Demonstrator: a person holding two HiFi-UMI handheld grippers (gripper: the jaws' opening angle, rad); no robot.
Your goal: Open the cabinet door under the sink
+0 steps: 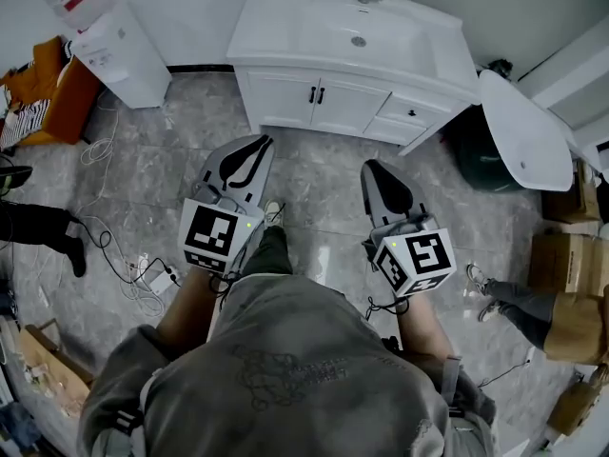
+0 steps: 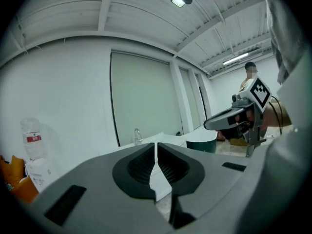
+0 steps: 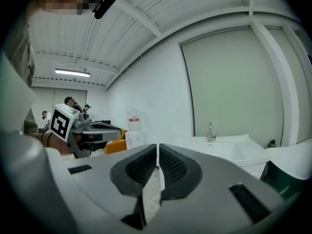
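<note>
Cabinet door (image 1: 284,100) under the white sink (image 1: 276,17) is closed, and its black handle (image 1: 311,94) sits just beside the handle of the second door. The person stands on the grey tiled floor (image 1: 319,184) in front of it. The left gripper (image 1: 264,143) and the right gripper (image 1: 369,166) both point toward the cabinet, well apart from the door. Each has its jaws pressed together with nothing between them.

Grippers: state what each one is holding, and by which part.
Nothing is held. The left gripper and the right gripper each have their jaws closed together on nothing, both short of the cabinet doors.
</note>
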